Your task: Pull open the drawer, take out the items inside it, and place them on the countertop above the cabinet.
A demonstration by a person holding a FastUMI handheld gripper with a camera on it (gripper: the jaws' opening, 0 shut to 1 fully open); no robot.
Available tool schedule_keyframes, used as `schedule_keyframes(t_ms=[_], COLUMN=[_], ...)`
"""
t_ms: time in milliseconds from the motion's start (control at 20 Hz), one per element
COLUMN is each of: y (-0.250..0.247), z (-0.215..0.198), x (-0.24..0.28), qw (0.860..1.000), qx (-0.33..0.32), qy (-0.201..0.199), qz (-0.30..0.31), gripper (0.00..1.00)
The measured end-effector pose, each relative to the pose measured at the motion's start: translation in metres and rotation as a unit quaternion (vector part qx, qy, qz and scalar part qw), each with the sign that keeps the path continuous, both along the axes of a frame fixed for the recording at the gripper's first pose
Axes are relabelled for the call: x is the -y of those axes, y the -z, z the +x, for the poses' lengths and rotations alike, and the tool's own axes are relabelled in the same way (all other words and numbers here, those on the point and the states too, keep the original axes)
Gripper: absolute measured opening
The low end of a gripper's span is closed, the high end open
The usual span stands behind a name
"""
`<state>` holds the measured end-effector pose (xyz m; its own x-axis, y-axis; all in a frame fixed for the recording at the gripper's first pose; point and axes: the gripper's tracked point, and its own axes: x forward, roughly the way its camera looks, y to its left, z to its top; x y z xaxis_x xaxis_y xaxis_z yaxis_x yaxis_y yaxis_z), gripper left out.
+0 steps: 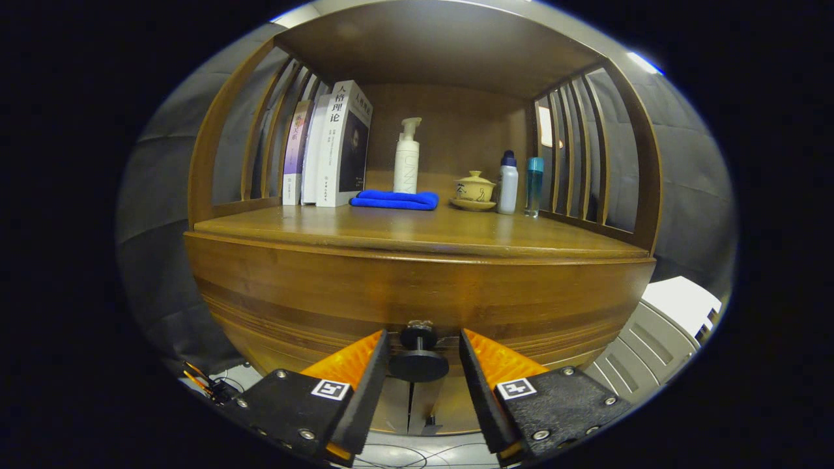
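Note:
A wooden cabinet stands right in front of me, its drawer front (417, 293) closed under the countertop (423, 231). A round black knob (418, 357) sticks out of the drawer front. My gripper (422, 345) is open, one finger on each side of the knob with a small gap on both sides. The drawer's contents are hidden.
On the countertop stand several books (332, 146) at the back left, a folded blue cloth (395, 199), a white pump bottle (406, 159), a lidded yellow cup on a saucer (474, 190), a white bottle (507, 182) and a teal bottle (533, 185). Slatted sides enclose it. A white appliance (658, 332) sits right of the cabinet.

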<state>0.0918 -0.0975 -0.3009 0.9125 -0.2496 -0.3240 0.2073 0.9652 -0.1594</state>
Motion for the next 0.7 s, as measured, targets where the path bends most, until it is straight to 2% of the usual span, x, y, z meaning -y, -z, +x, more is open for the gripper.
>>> schedule_keyframes(t_ms=[200,350,500,700], y=[0.001,0.005,0.006,0.005], z=[0.002,0.001,-0.001,-0.009], x=[0.000,-0.002,-0.001,-0.002], qw=[1.000,0.999,0.999,0.999], qx=[0.010,0.012,0.016,0.022], qy=[0.002,-0.022,-0.011,-0.005], qz=[0.016,0.022,0.051,0.025], gripper=[0.48,0.40,0.35,0.31])
